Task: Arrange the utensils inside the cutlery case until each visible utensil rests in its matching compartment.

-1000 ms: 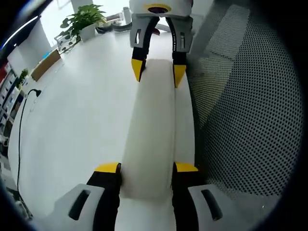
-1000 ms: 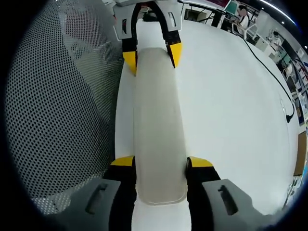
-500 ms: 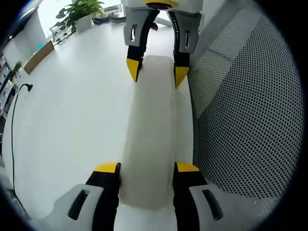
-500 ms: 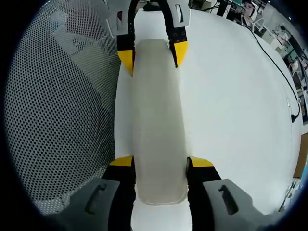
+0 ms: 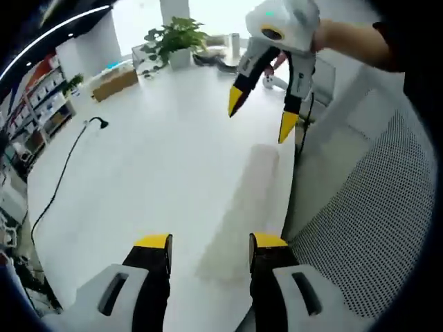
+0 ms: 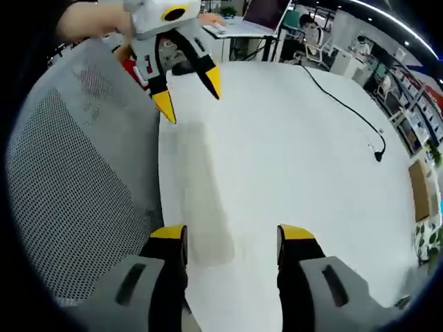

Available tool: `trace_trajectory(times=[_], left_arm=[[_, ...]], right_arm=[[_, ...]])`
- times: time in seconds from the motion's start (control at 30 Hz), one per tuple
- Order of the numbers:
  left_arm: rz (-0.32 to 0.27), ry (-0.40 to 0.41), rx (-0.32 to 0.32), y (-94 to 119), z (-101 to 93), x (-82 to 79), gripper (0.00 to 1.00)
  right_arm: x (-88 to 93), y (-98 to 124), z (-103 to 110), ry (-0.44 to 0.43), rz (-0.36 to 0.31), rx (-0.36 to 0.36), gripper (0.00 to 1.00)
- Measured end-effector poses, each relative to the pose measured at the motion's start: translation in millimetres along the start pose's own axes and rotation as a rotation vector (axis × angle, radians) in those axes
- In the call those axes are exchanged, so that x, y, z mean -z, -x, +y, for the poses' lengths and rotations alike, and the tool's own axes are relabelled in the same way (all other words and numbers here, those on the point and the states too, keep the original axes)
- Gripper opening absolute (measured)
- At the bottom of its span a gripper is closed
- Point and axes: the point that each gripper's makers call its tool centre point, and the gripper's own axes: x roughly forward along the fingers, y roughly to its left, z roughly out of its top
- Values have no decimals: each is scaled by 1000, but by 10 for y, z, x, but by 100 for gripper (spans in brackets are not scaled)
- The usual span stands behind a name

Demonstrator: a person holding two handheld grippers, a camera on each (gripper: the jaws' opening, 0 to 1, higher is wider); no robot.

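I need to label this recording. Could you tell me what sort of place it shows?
Most likely an open office. A large white table carries a potted plant and a black cable, shelving lines one side, and desks with a monitor stand behind.

A long, narrow, off-white cutlery case [image 5: 239, 207] [image 6: 199, 194] with rounded ends lay flat and closed on the white table [image 5: 138, 173] [image 6: 297, 159], lengthwise just beside the table's edge, along the grey mesh chair back [image 5: 360, 228] [image 6: 76, 194].
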Motion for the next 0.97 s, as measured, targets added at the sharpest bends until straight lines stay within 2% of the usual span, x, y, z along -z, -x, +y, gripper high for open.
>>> trace_trajectory(times=[0.07, 0.13, 0.23, 0.33, 0.4, 0.47, 0.5, 0.53, 0.6, 0.8, 0.93, 0.97], left_arm=[[-57, 108, -80, 201, 142, -44, 46], [-126, 186, -154, 445, 259, -73, 46], [-201, 234, -226, 723, 332, -98, 41], [-264, 273, -282, 905, 363, -82, 45], [-303, 306, -312, 992, 379, -53, 50], [-332, 391, -367, 1072, 434, 10, 68], [-347, 440, -375, 1109, 437, 10, 79], [-402, 469, -381, 1153, 445, -47, 90], [-444, 490, -395, 1224, 440, -72, 98], [-474, 554, -394, 1325, 361, -44, 100], [-489, 595, -406, 1379, 355, -31, 100], [-497, 600, -403, 1387, 348, -39, 100]], right_arm=[[-28, 148, -45, -65, -51, 30, 50], [-19, 283, -83, -90, -75, 62, 48], [-94, 430, -138, -150, -156, 112, 54], [-220, 548, -168, -286, -259, 131, 62], [-295, 583, -162, -364, -317, 125, 68], [-325, 604, -159, -412, -346, 126, 73], [-334, 602, -133, -427, -352, 119, 72], [-315, 600, -93, -411, -341, 110, 70], [-304, 570, -33, -412, -333, 115, 69], [-249, 487, 128, -457, -307, 113, 88], [-204, 493, 98, -496, -296, 163, 99], [-204, 510, 72, -511, -305, 181, 99]])
